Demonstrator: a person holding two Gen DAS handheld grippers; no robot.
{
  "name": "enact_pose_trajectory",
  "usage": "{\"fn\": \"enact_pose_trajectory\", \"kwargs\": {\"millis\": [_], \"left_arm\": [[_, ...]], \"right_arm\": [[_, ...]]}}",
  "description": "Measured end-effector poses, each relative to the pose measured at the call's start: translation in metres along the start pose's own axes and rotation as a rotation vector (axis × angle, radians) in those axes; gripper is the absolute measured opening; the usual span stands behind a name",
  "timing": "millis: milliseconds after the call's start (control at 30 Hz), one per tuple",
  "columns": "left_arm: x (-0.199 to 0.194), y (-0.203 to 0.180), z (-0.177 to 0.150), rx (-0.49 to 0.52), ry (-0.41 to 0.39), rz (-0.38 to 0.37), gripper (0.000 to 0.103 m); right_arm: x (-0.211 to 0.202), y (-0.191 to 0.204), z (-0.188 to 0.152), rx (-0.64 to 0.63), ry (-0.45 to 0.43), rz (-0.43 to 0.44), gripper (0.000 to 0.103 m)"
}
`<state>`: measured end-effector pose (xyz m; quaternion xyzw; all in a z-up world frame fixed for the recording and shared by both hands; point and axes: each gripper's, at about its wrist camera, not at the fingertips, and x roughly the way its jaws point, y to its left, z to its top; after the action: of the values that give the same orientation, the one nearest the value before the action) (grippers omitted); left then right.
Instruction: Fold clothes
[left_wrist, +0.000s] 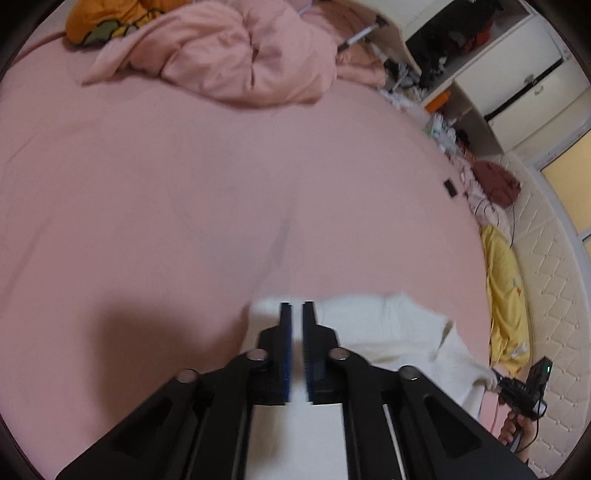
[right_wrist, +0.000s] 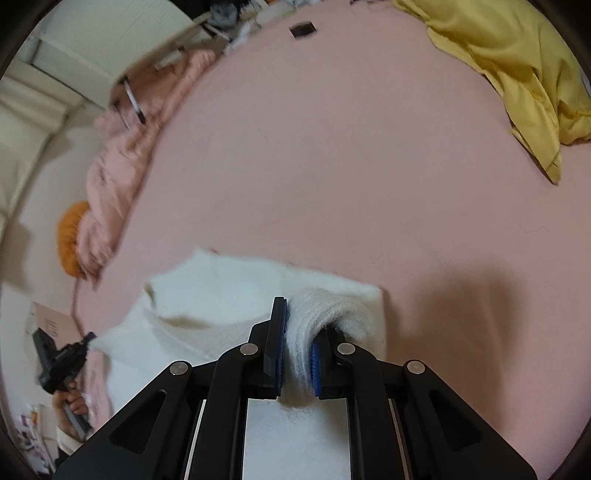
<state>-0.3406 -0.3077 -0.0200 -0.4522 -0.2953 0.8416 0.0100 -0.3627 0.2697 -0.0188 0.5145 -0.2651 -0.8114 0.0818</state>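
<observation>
A white fuzzy knit garment (left_wrist: 373, 328) lies on the pink bed sheet (left_wrist: 184, 184) at the near edge. My left gripper (left_wrist: 296, 314) is over its left end, jaws nearly closed with white fabric between and under them. My right gripper (right_wrist: 299, 332) is shut on a bunched fold of the same white garment (right_wrist: 221, 291), which spreads to the left of it. Each view shows the other gripper at the far end of the garment: the right one (left_wrist: 524, 391) and the left one (right_wrist: 62, 362), both held by a hand.
A crumpled pink duvet (left_wrist: 229, 55) and an orange cushion (left_wrist: 107, 22) lie at the far side. A yellow garment (right_wrist: 517, 66) lies at the bed's edge beside a quilted white headboard (left_wrist: 554, 295). A small black object (right_wrist: 303, 28) rests on the sheet. Shelves stand beyond.
</observation>
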Motion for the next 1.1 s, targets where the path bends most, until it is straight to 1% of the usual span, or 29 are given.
{"fn": "enact_pose_trajectory", "kwargs": {"millis": [67, 100, 133, 167, 200, 233, 267, 333, 400, 433, 500, 533, 600, 633, 667, 700, 733, 767, 800, 833, 867, 900, 1000, 1033, 1100], "left_arm": [[-0.002, -0.005, 0.009, -0.007, -0.019, -0.033, 0.002], [0.0, -0.008, 0.013, -0.001, -0.011, -0.029, 0.002], [0.004, -0.011, 0.014, 0.008, -0.001, -0.009, 0.002], [0.007, -0.011, 0.013, 0.009, 0.013, 0.006, 0.005], [0.011, -0.01, 0.009, 0.006, 0.039, 0.006, 0.008], [0.013, -0.01, 0.005, 0.011, 0.069, -0.001, 0.021], [0.015, -0.01, 0.0, 0.031, 0.096, -0.004, 0.041], [0.015, -0.014, -0.013, 0.123, 0.113, 0.013, 0.055], [0.013, -0.019, -0.024, 0.235, 0.108, 0.048, 0.055], [0.012, -0.021, -0.027, 0.273, 0.1, 0.052, 0.055], [0.015, -0.028, -0.034, 0.363, 0.067, 0.088, 0.055], [0.016, -0.033, -0.036, 0.408, 0.044, 0.113, 0.055], [0.018, -0.049, -0.041, 0.527, -0.035, 0.162, 0.055], [0.02, -0.054, -0.042, 0.56, -0.054, 0.171, 0.055], [0.025, -0.059, -0.041, 0.576, -0.043, 0.168, 0.052], [0.035, -0.06, -0.039, 0.571, 0.004, 0.158, 0.049], [0.044, -0.059, -0.038, 0.565, 0.047, 0.16, 0.039], [0.053, -0.06, -0.038, 0.571, 0.08, 0.178, 0.035], [0.058, -0.061, -0.04, 0.586, 0.096, 0.197, 0.035], [0.058, -0.062, -0.042, 0.595, 0.094, 0.198, 0.033], [0.055, -0.063, -0.043, 0.596, 0.084, 0.18, 0.02], [0.049, -0.064, -0.043, 0.588, 0.071, 0.147, 0.012], [0.034, -0.068, -0.043, 0.568, 0.051, 0.07, 0.011], [0.031, -0.07, -0.042, 0.577, 0.04, 0.077, 0.01], [0.019, -0.073, -0.032, 0.577, -0.015, 0.093, 0.01]], "right_arm": [[-0.004, 0.002, 0.005, -0.006, -0.04, 0.029, 0.011], [-0.006, 0.003, 0.008, -0.013, -0.064, 0.037, 0.011], [-0.004, 0.002, 0.009, -0.012, -0.072, 0.033, 0.011], [0.003, -0.001, 0.009, -0.001, -0.063, 0.008, 0.011], [0.014, -0.008, 0.007, 0.026, -0.022, -0.034, 0.011], [0.023, -0.014, 0.003, 0.056, 0.008, -0.049, 0.011], [0.03, -0.021, 0.0, 0.084, 0.033, -0.058, 0.011], [0.029, -0.026, -0.004, 0.095, 0.022, -0.036, 0.011], [0.022, -0.022, -0.004, 0.061, 0.009, -0.036, 0.011], [0.02, -0.021, -0.004, 0.05, 0.008, -0.038, 0.011], [0.017, -0.018, -0.002, 0.037, 0.01, -0.043, 0.011], [0.017, -0.017, -0.001, 0.032, 0.013, -0.046, 0.012], [0.015, -0.016, 0.0, 0.021, 0.016, -0.051, 0.012], [0.013, -0.016, 0.0, 0.021, 0.015, -0.049, 0.012], [0.013, -0.016, 0.0, 0.023, 0.014, -0.045, 0.012], [0.012, -0.016, 0.0, 0.028, 0.013, -0.042, 0.012], [0.012, -0.016, 0.0, 0.029, 0.014, -0.04, 0.012], [0.012, -0.016, 0.0, 0.032, 0.014, -0.037, 0.012], [0.012, -0.017, 0.0, 0.035, 0.015, -0.034, 0.012], [0.012, -0.017, 0.0, 0.037, 0.017, -0.033, 0.012], [0.011, -0.017, 0.0, 0.037, 0.018, -0.032, 0.012], [0.01, -0.016, 0.0, 0.034, 0.016, -0.031, 0.012], [0.001, -0.014, -0.002, 0.037, -0.001, -0.006, 0.012], [-0.003, -0.013, -0.002, 0.042, -0.008, 0.007, 0.012], [-0.015, -0.011, -0.001, 0.055, -0.026, 0.05, 0.012]]}}
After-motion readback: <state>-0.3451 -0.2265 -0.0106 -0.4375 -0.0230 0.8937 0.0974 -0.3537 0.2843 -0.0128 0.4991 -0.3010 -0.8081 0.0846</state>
